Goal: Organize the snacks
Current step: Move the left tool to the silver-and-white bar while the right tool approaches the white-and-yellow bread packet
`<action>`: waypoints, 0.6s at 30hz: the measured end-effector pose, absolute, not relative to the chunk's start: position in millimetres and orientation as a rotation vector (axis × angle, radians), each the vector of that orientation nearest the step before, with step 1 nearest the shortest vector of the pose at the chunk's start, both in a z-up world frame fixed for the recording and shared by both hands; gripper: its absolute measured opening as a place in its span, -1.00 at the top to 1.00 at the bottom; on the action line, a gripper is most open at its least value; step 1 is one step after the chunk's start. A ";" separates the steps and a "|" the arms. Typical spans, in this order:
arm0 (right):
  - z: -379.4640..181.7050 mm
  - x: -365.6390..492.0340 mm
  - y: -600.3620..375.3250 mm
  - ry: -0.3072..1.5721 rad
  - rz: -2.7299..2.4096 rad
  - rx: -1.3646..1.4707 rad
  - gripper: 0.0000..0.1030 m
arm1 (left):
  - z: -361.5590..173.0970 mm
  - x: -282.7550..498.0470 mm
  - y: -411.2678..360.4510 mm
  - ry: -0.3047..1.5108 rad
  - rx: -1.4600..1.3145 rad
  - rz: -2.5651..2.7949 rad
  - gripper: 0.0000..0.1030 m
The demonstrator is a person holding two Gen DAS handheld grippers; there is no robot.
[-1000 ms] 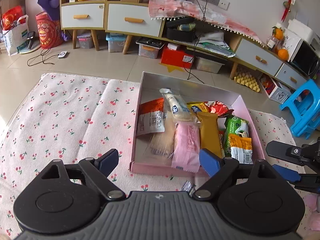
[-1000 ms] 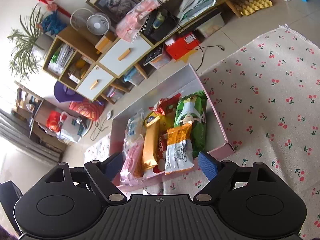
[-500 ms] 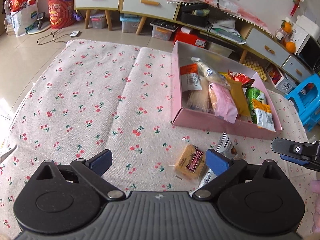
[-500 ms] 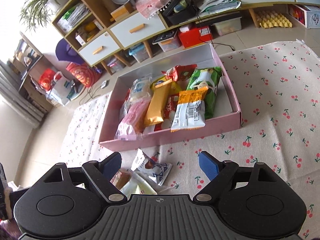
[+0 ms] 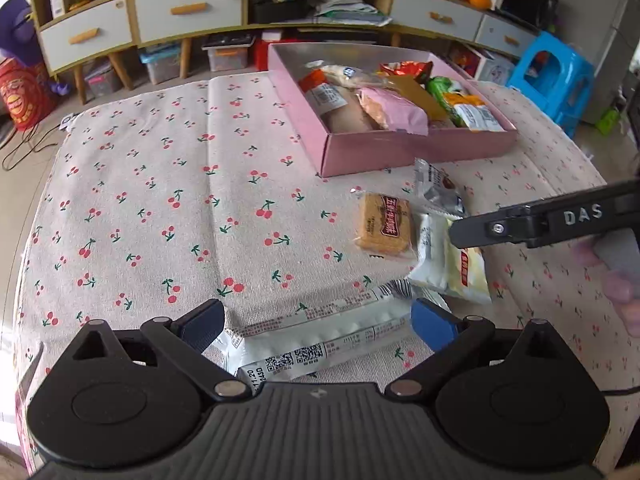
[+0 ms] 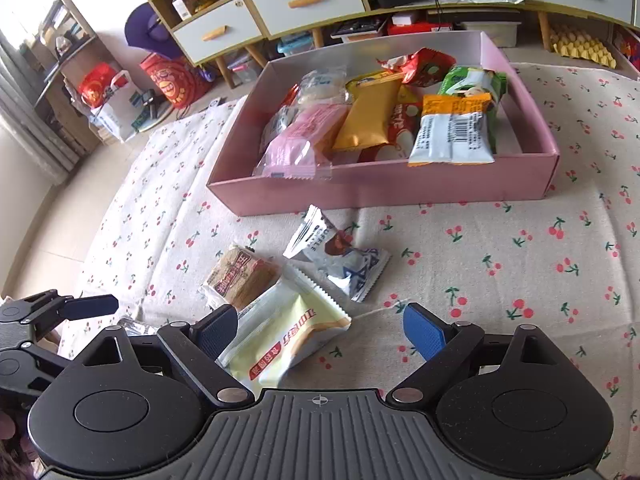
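Snacks lie loose on the tabletop before the pink box (image 6: 384, 188): long white packet (image 5: 320, 332) crosswise between open left tongs (image 5: 316, 322); yellow packet (image 6: 288, 340) between opening right tongs (image 6: 318, 334).

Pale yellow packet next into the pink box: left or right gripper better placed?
Right. The right gripper, jaws opening, hangs directly over the pale yellow packet; the left gripper straddles a long white packet instead.
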State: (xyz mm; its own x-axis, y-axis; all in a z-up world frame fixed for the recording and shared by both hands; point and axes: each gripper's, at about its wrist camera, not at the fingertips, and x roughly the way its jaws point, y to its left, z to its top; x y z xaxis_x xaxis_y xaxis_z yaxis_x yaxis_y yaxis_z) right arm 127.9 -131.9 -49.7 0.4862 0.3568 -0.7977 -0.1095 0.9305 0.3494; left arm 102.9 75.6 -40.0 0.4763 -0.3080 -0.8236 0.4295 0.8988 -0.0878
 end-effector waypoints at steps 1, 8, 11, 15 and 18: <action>-51.0 128.5 -126.8 1.031 0.289 0.263 -0.78 | -40.8 100.9 74.9 0.968 0.157 -0.470 -0.94; -57.8 125.9 -99.4 1.007 0.274 0.212 -0.81 | -55.5 92.1 61.4 0.939 0.364 -0.508 -0.90; -58.9 121.9 -95.8 0.986 0.241 0.185 -0.81 | -59.2 92.5 59.7 0.928 0.383 -0.467 -0.81; -59.6 117.3 -105.2 0.983 0.204 0.197 -0.81 | -62.0 99.4 66.8 0.969 0.297 -0.378 -0.77; -59.8 116.9 -111.8 0.991 0.182 0.184 -0.81 | -61.9 102.9 73.8 1.005 0.224 -0.315 -0.71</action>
